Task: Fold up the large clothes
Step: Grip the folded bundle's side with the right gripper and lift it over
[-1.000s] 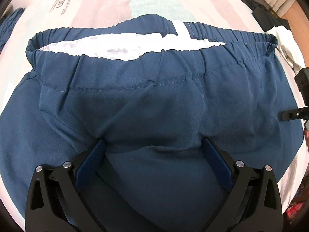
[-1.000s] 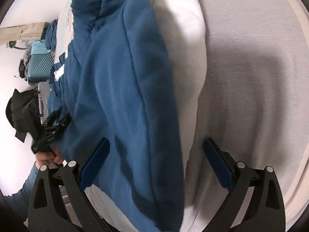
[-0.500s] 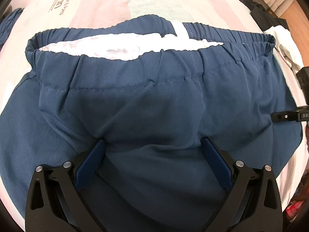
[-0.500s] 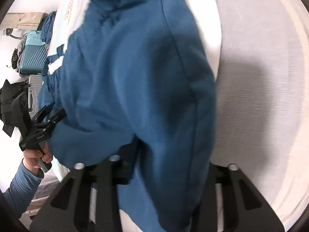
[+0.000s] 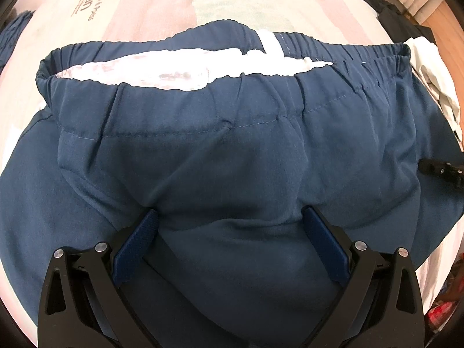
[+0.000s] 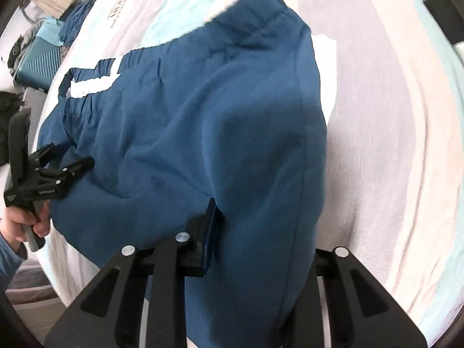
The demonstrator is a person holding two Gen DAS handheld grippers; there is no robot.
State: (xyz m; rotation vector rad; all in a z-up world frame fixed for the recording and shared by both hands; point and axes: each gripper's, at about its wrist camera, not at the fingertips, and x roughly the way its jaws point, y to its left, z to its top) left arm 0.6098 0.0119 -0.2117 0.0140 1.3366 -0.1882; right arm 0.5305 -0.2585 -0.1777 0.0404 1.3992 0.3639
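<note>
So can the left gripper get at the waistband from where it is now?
Probably yes. The left gripper stands open, pressed on the blue trousers below the waistband. Only flat cloth lies between them, and the right gripper, shut on a side fold, is off to the right.

right tool (image 6: 258,220) far finger: hidden by shorts (image 6: 203,121) | edges motion-blurred

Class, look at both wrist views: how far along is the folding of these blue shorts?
Done: the blue shorts lie spread on the striped bed cover, waistband flat. In hand: the right gripper has just closed on the shorts' side edge, which is raised off the cover; the left gripper rests open on the fabric. Left: no fold is laid yet, so every fold remains.
</note>
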